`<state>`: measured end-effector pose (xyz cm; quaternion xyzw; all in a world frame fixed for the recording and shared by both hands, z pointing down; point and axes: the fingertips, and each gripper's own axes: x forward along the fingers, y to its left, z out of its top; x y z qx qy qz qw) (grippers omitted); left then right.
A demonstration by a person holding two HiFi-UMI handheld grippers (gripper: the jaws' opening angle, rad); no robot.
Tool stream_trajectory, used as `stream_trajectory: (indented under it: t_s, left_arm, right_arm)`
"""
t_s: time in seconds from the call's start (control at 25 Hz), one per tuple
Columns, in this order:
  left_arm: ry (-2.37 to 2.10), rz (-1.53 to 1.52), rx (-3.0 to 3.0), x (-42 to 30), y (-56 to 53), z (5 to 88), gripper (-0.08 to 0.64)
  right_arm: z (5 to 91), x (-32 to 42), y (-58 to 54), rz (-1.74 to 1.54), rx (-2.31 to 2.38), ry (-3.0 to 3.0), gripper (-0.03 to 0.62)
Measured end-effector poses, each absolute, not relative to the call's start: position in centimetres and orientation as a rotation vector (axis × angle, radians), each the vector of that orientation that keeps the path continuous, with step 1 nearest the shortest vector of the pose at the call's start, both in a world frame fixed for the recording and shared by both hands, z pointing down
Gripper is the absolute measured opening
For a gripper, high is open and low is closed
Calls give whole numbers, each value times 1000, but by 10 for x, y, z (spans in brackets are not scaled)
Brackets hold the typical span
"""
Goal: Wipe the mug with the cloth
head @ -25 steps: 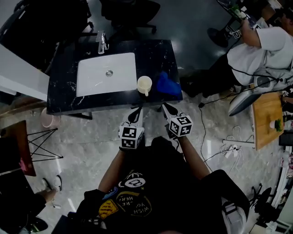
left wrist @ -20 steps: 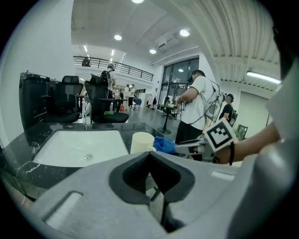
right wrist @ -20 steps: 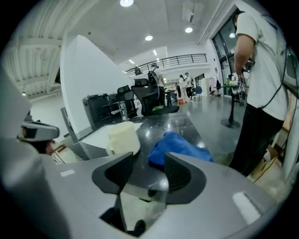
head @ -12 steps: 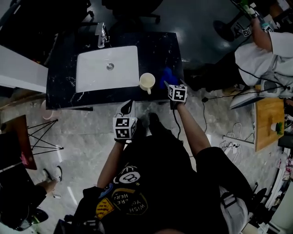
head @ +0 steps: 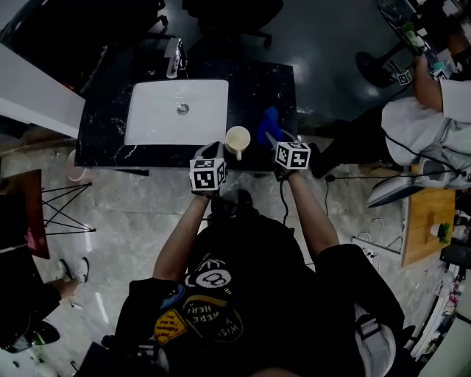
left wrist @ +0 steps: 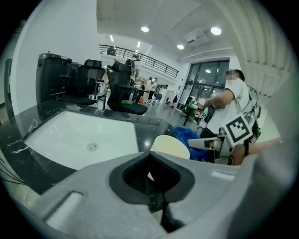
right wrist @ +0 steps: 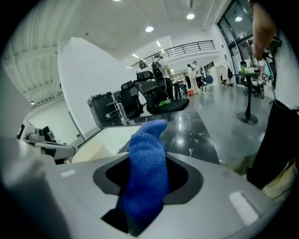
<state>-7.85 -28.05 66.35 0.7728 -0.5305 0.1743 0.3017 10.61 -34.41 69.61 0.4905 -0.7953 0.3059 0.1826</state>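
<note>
A cream mug (head: pixel 238 138) stands on the black marble counter (head: pixel 103 140), just right of the sink, handle towards me. A blue cloth (head: pixel 268 122) lies bunched right of the mug. My right gripper (head: pixel 271 140) is at the cloth's near edge. Its jaws are closing, with a fold of the cloth (right wrist: pixel 145 158) standing up between them. My left gripper (head: pixel 218 150) hovers at the counter's front edge, just left of the mug (left wrist: pixel 171 146); its jaws look shut with nothing in them. In the left gripper view the cloth (left wrist: pixel 188 136) shows behind the mug.
A white sink (head: pixel 158 118) with a faucet (head: pixel 174 59) fills the counter's left half. Dark office chairs (head: pixel 232 11) stand beyond it. A person in white (head: pixel 423 136) sits at the right by a wooden table (head: pixel 421 221). A wire stool (head: pixel 62 213) stands at the left.
Both grippers have moved forward from over the floor to the counter's front edge. The right one has reached the cloth; the left one has come up beside the mug.
</note>
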Motion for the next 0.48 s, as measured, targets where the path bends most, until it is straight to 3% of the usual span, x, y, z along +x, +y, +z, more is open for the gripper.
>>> stream_trajectory:
  t_s: [0.16,0.48]
  left_arm:
    - [-1437,521,2020,-72,-292,685,5]
    - [-1447,493,1958,-59,-289,696,5]
  right_arm:
    - [688,69,-346,769,1215,-2323,184]
    - [698,26,-233,523,756,-2399,181]
